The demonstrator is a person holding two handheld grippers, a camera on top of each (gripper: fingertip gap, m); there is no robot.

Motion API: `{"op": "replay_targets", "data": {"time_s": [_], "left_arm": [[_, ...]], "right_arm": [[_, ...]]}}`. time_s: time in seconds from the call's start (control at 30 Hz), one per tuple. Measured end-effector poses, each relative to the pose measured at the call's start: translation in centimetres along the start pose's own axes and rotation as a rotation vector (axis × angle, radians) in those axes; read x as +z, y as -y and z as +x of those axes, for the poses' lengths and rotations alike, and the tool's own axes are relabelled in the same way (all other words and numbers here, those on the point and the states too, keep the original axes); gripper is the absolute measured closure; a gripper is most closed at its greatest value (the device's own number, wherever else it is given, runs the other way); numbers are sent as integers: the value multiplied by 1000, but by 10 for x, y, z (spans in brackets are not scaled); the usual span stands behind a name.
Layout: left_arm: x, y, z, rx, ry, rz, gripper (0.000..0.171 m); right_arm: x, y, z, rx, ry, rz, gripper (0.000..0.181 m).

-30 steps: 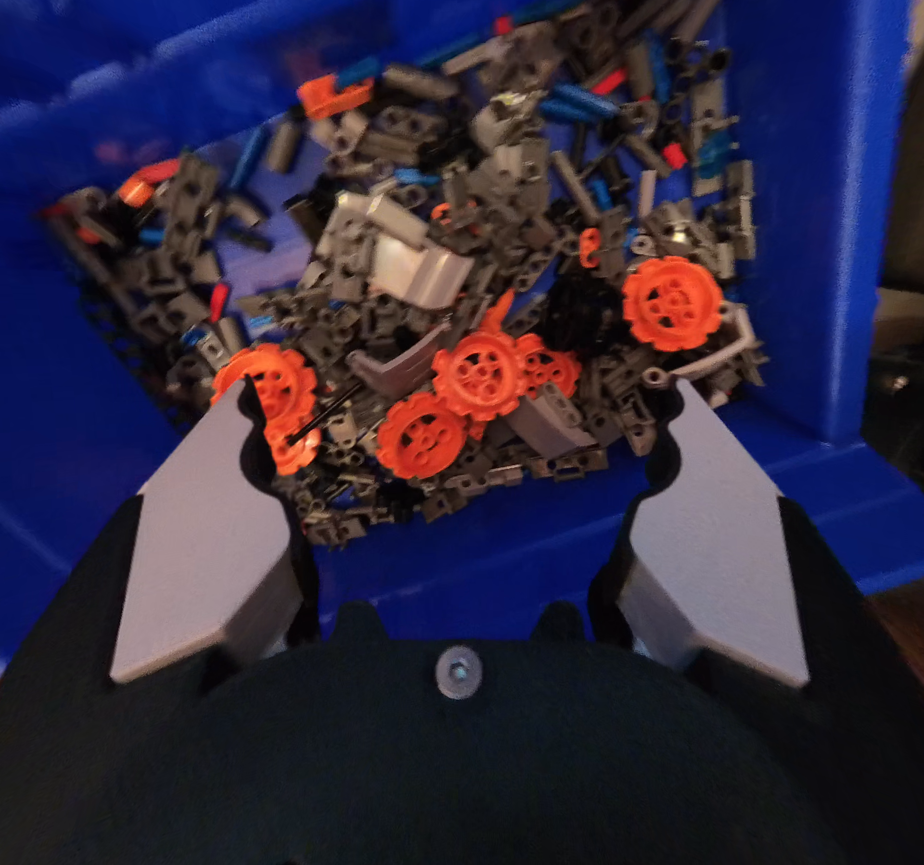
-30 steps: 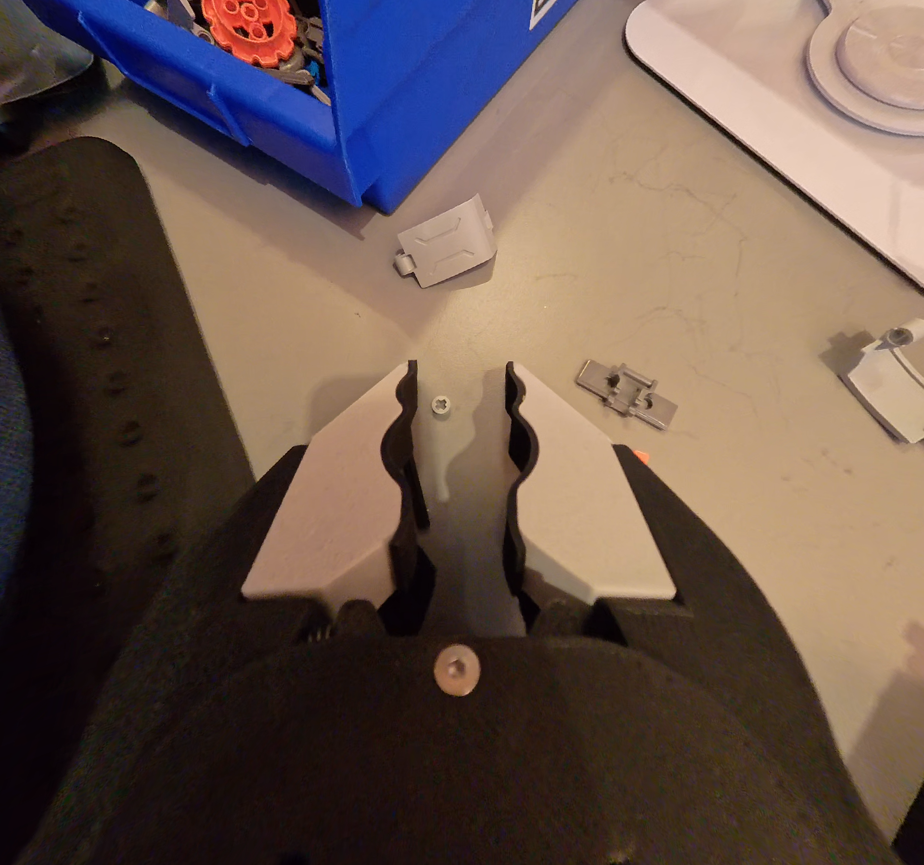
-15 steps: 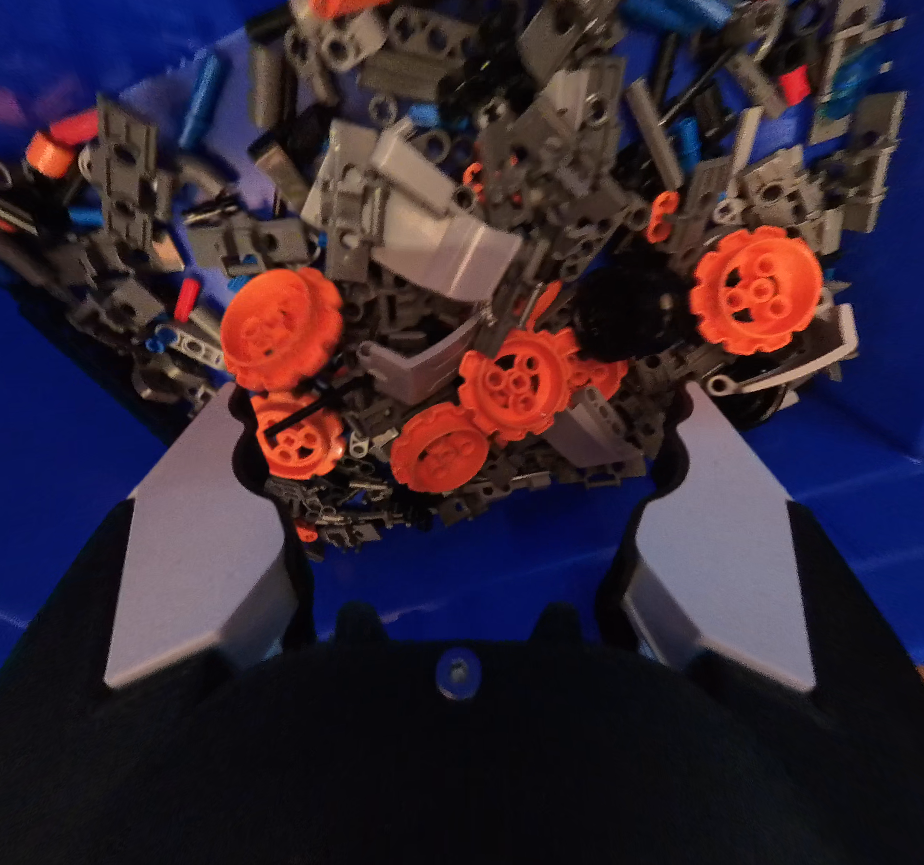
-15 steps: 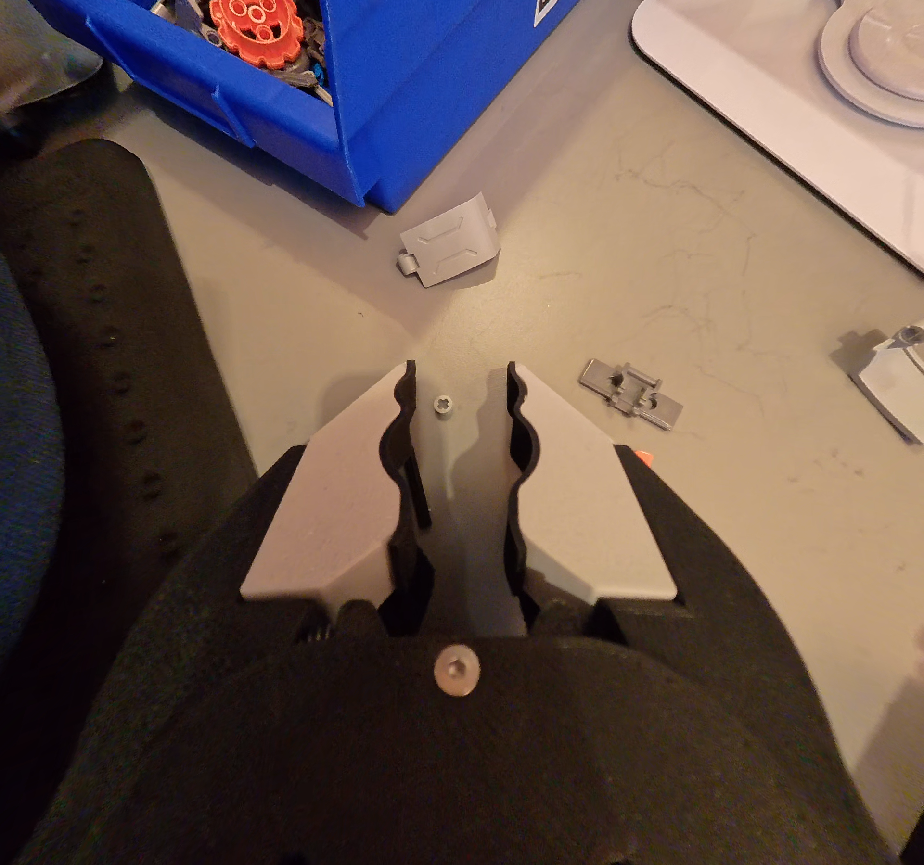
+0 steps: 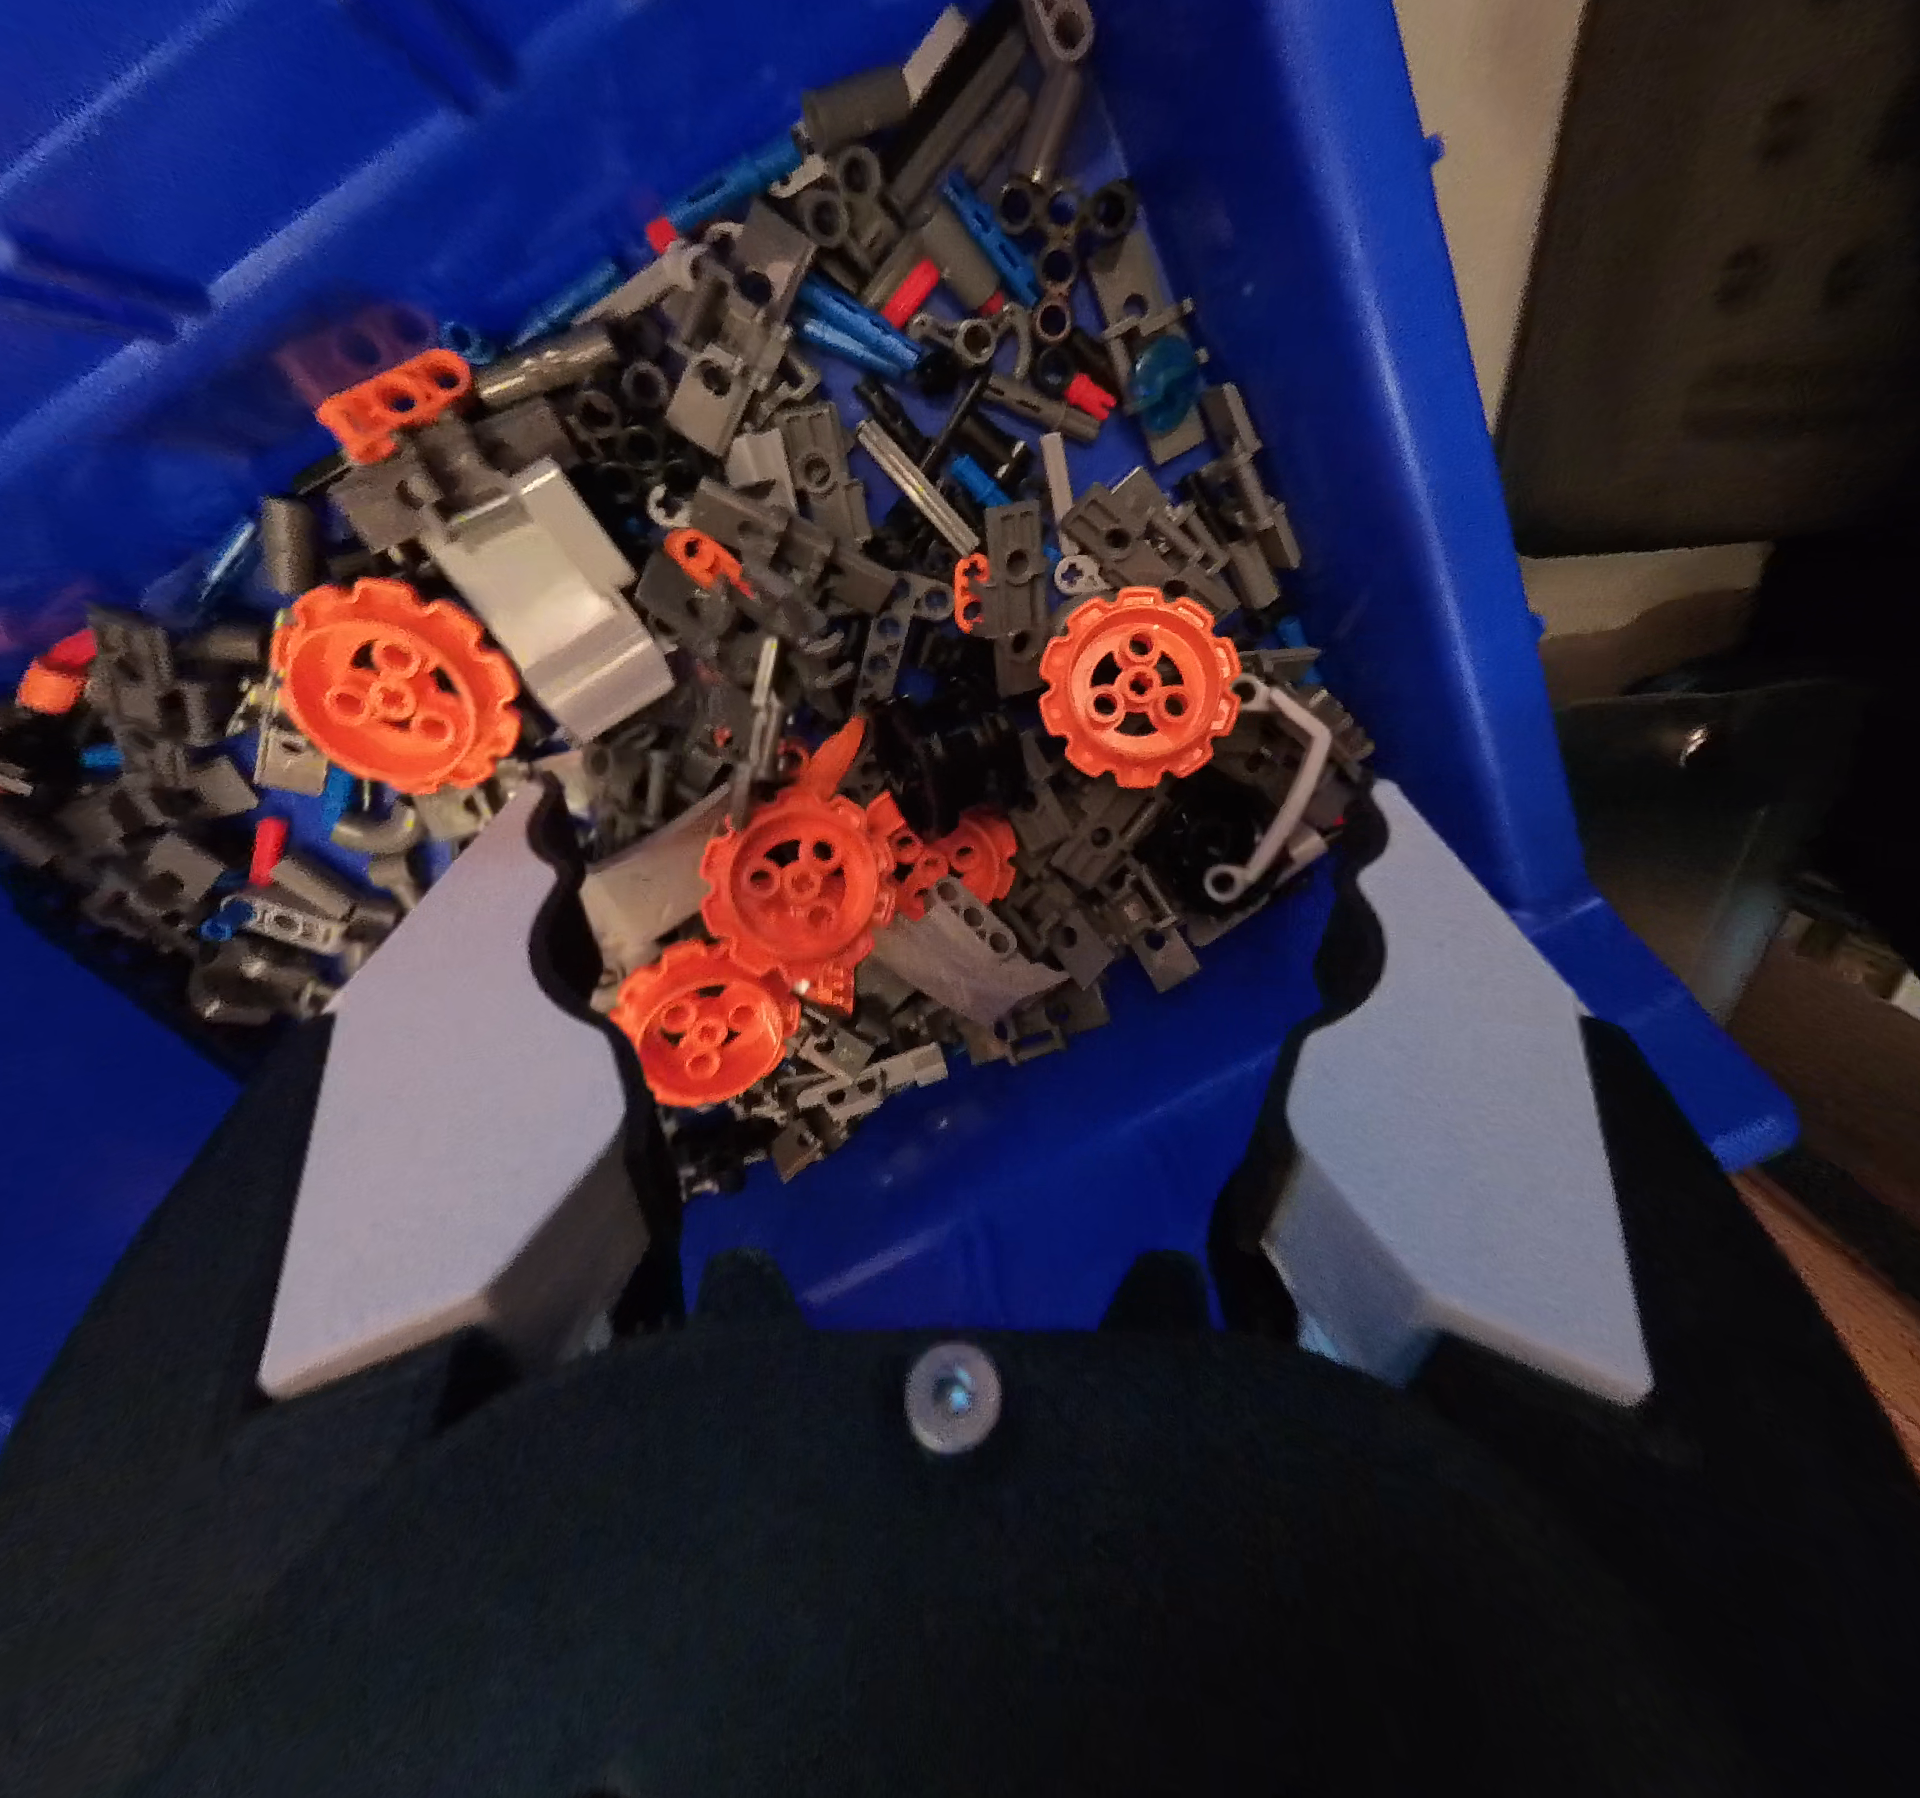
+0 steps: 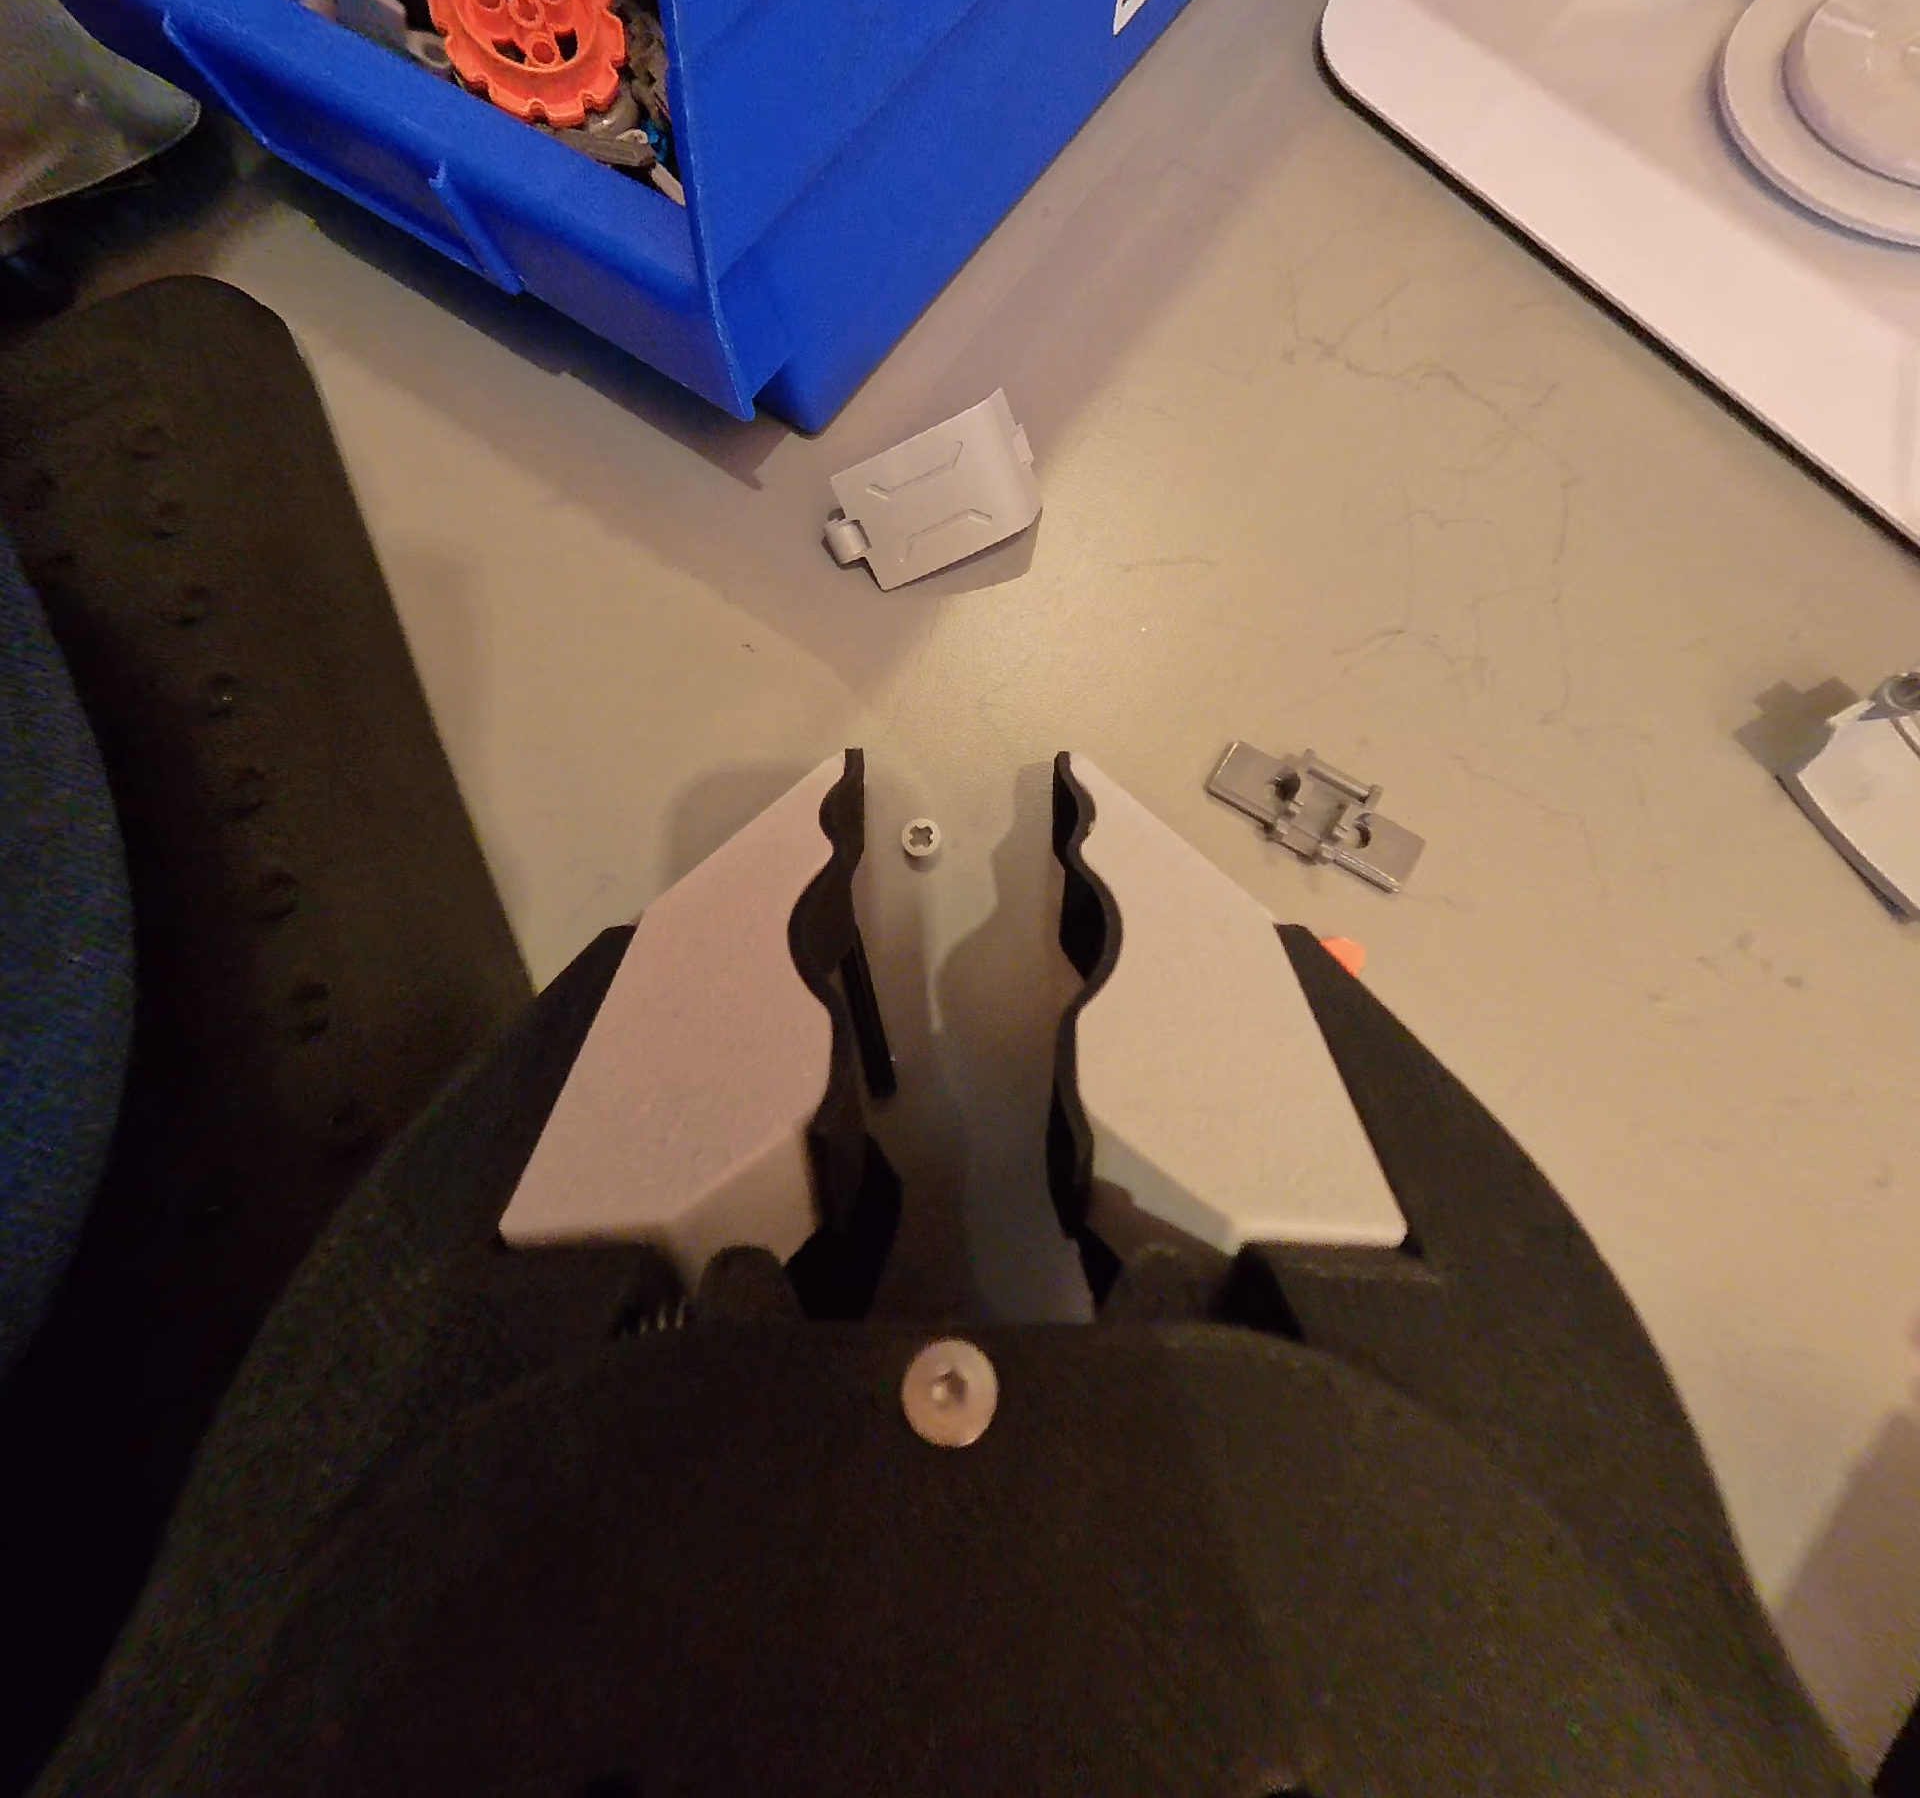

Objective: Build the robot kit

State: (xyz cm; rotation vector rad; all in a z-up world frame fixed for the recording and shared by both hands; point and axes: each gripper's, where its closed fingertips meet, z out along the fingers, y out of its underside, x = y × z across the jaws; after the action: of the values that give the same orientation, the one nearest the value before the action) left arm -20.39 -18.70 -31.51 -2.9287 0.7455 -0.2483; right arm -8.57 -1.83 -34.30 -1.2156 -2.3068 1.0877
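Grey bench [image 6: 1299, 522] with scuffs, blue plastic bin [image 5: 1351, 398] crammed with tiny dark building pieces and orange toothed wheels [image 5: 795, 881]. Left tongs [image 5: 951, 818] hang spread wide right over that pile, gripping nothing. Right tongs [image 6: 956, 772] hover low over the bench, partly spread and empty, a small grey round stud [image 6: 923, 836] between the tips, a grey curved panel [image 6: 935, 507] beyond. Honestly, everything's so tangled that a grab could drag out neighbours, and the stud could skitter away.
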Motion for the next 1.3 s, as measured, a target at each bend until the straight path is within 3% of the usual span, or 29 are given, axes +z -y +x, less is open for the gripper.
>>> {"op": "replay_targets", "data": {"time_s": [0.2, 0.3, 0.47, 0.97, 1.07, 1.3], "left_arm": [[-12, -33, -16, -151, -8, -56, 50], [-12, -54, -39, -239, 60, -126, 39], [2, -64, -49, -256, 62, -194, 16], [11, -42, -16, -118, 33, -176, 19], [11, -27, 4, -102, -31, -105, 34], [19, -18, 23, -94, -40, -76, 35]], "right_arm": [[0, 0, 0, 0, 0, -3, 148], [1, 0, 0, 0, 3, -4, 148], [0, 0, 0, 2, 4, -3, 148], [0, 0, 1, 11, 5, -3, 147], [0, 0, 1, 11, 5, -3, 148], [0, 0, 1, 10, 5, -3, 147]]}}
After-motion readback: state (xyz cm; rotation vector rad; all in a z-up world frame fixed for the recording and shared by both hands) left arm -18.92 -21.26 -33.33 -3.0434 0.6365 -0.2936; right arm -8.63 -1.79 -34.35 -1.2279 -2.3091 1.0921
